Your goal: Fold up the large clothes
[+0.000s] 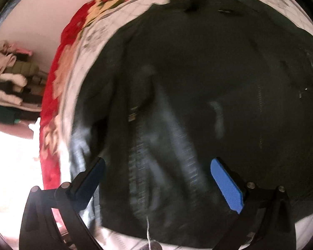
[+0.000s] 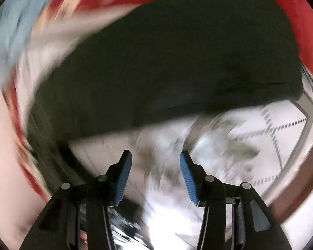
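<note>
a large dark garment (image 1: 198, 73) lies spread over a white quilted bedcover (image 1: 98, 33) with a faint floral print, which itself lies on a red flowered blanket (image 1: 52, 87); in the left wrist view the garment fills most of the frame, with a metal zip (image 1: 133, 112) and ribbed, paler folds running down its middle; the left gripper (image 1: 157, 175) hangs above those folds with its blue-padded fingers (image 1: 227, 187) spread wide and nothing pinched between them; off at the left edge a stack of folded clothes (image 1: 12, 77) sits on a shelf; the right wrist view is heavily blurred; there the right gripper (image 2: 155, 162) stands partly parted over the white bedcover, just short of the garment's near edge, with only cover showing between its pads; whether it touches the cloth cannot be told through the blur.
</note>
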`<state>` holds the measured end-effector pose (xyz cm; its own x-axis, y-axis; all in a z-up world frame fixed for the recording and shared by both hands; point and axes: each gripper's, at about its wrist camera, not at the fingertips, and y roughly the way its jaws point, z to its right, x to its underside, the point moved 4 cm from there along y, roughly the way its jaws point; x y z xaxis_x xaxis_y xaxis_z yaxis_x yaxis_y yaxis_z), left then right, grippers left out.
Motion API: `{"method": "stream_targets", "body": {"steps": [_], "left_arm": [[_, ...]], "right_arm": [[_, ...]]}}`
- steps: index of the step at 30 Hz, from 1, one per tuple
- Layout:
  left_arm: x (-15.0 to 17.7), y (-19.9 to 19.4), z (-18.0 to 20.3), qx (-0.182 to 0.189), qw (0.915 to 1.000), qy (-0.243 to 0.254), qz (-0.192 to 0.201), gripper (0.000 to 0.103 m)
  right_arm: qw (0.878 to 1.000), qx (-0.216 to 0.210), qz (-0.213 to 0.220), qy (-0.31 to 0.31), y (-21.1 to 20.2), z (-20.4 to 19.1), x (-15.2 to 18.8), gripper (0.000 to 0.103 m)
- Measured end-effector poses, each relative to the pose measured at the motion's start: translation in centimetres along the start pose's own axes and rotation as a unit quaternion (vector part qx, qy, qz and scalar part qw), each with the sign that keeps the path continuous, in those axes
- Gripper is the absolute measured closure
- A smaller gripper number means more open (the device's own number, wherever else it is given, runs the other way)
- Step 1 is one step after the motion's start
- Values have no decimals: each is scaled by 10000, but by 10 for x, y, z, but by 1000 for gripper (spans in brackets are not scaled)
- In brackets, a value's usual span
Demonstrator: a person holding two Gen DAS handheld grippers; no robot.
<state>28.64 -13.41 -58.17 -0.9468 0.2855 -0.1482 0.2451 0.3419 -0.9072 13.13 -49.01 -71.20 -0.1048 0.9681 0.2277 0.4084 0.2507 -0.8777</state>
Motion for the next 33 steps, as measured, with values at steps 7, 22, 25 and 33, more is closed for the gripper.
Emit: {"method": "stream_targets", "body": {"steps": [7, 22, 25, 33], "left_arm": [[-12, 12, 42, 33, 9998, 195, 6, 0], [-13, 28, 48, 390, 9991, -153, -70, 0], [-17, 30, 45, 527, 9982, -152, -237, 0], [-33, 19, 21, 629, 9967, -407, -299, 0]], "right_arm": [[9853, -414, 1648, 160, -31, -8, -71, 58], [9691, -1767, 1504, 838, -33, 31, -122, 57], [9695, -1696, 1603, 749, -40, 22, -115, 98], [9647, -1842, 1854, -319, -114, -73, -75, 98]]}}
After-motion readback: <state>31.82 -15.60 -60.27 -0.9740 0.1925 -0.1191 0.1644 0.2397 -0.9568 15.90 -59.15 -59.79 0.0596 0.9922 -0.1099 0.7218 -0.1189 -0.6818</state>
